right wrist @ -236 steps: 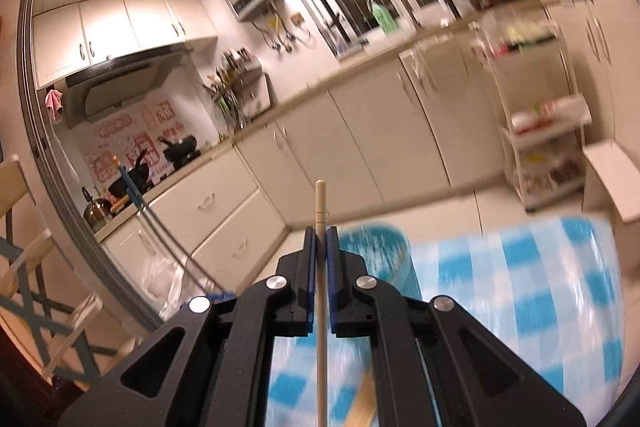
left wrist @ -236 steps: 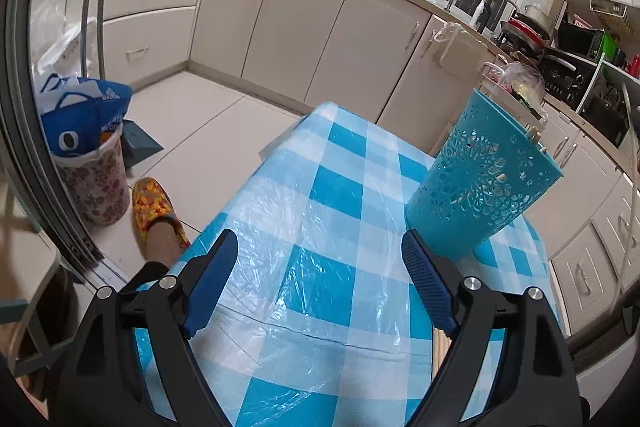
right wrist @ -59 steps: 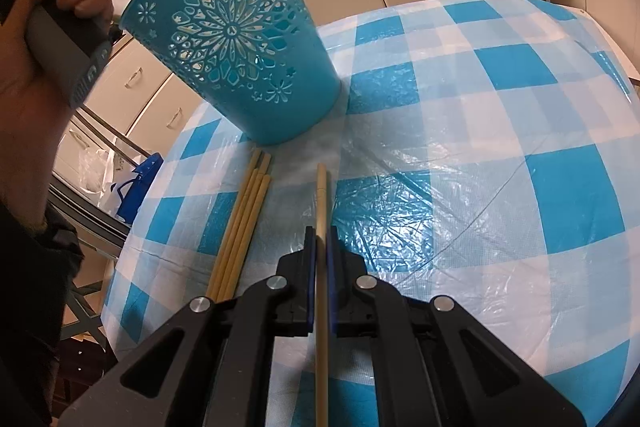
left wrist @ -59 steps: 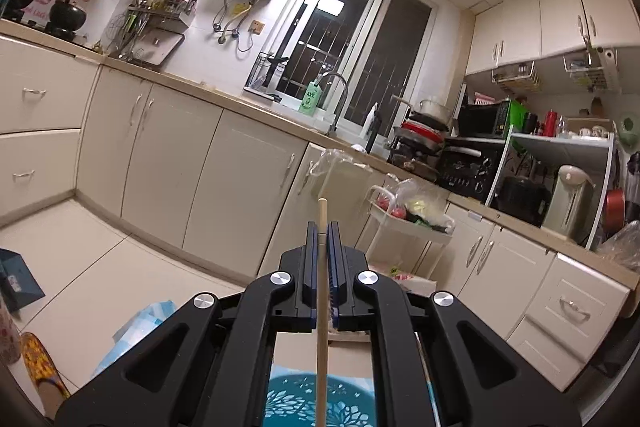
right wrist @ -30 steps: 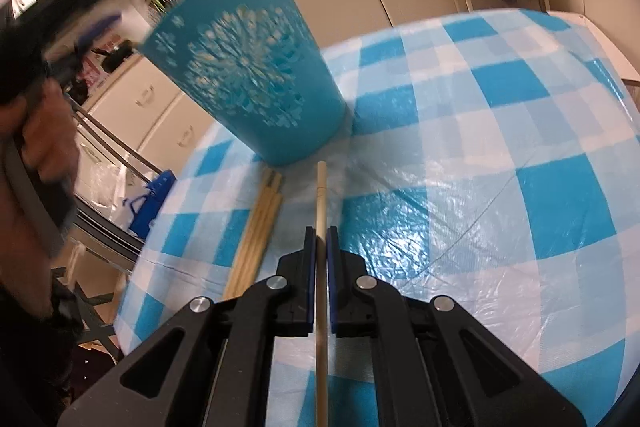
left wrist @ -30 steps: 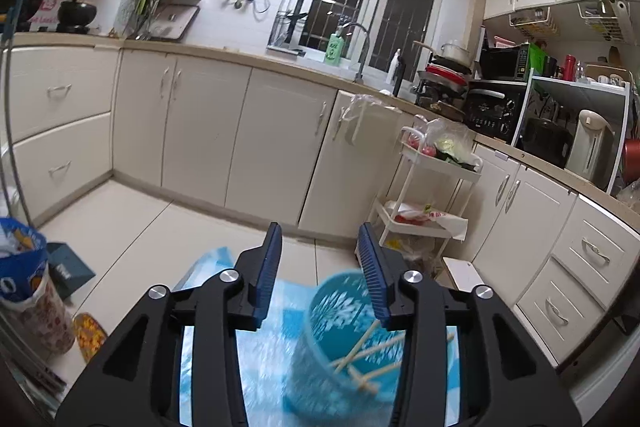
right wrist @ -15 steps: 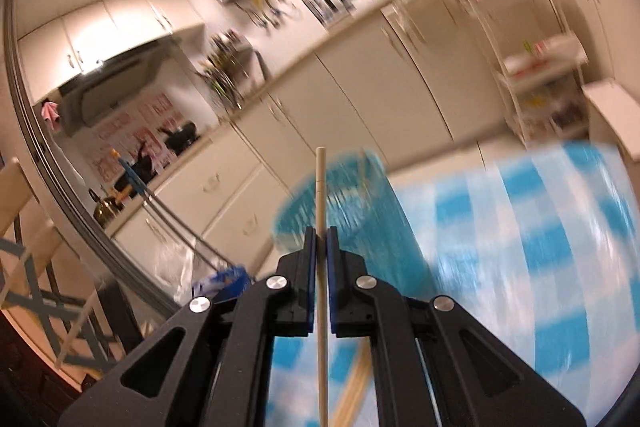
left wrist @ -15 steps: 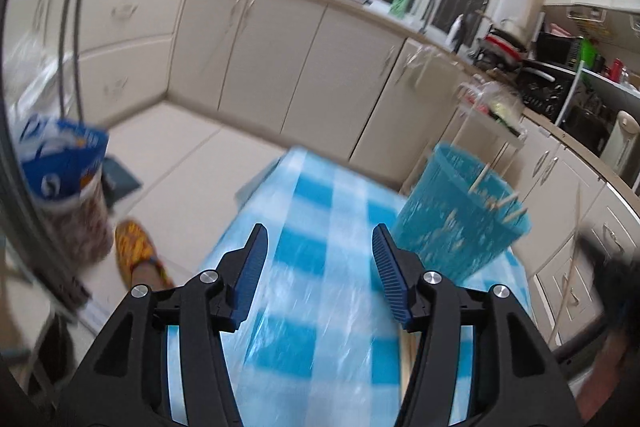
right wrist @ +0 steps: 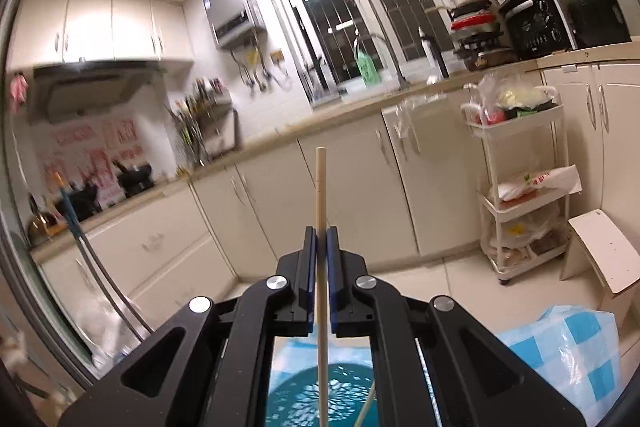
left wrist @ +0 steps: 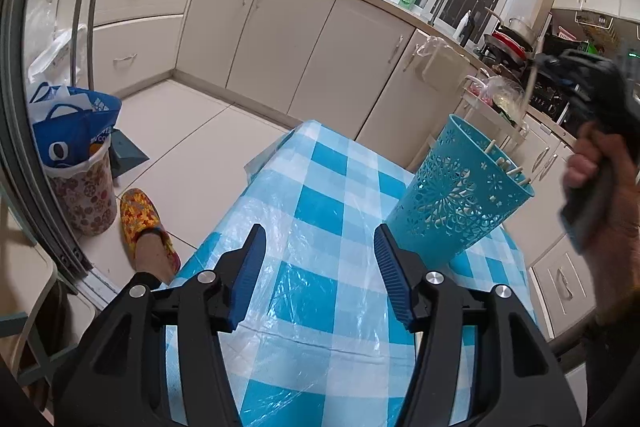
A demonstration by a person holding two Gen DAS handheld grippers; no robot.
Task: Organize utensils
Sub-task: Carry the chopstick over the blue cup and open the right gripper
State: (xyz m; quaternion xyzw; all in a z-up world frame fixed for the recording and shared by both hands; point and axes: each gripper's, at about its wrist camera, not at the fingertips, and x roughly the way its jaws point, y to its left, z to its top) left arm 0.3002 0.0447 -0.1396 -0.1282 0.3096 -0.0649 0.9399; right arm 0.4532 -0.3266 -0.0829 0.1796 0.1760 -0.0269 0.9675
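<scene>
Chopstick [right wrist: 321,203] status: I have it pinched between the pressed-together jaws of my right gripper [right wrist: 320,239], standing upright, its blunt top end clear above the fingertips and its lower length running down past them. Directly below, in the right wrist view, I see the mouth of the blue perforated basket [right wrist: 304,395], with another chopstick leaning inside it at the lower right.

My left gripper [left wrist: 320,279] has its jaws spread wide and holds nothing; it hangs over the near part of the table, above the blue-and-white checked tablecloth [left wrist: 320,187] with its clear plastic cover. From this view the basket [left wrist: 460,203] stands near the table's right edge, toward the far end, tilted by the lens, with several chopstick ends [left wrist: 510,167] showing above its rim. My right hand [left wrist: 600,179] and its gripper are blurred above and to the right of the basket.

Off the table's left edge, on the floor, I see a patterned slipper [left wrist: 142,215] and a blue bag [left wrist: 72,127] in a bin.
</scene>
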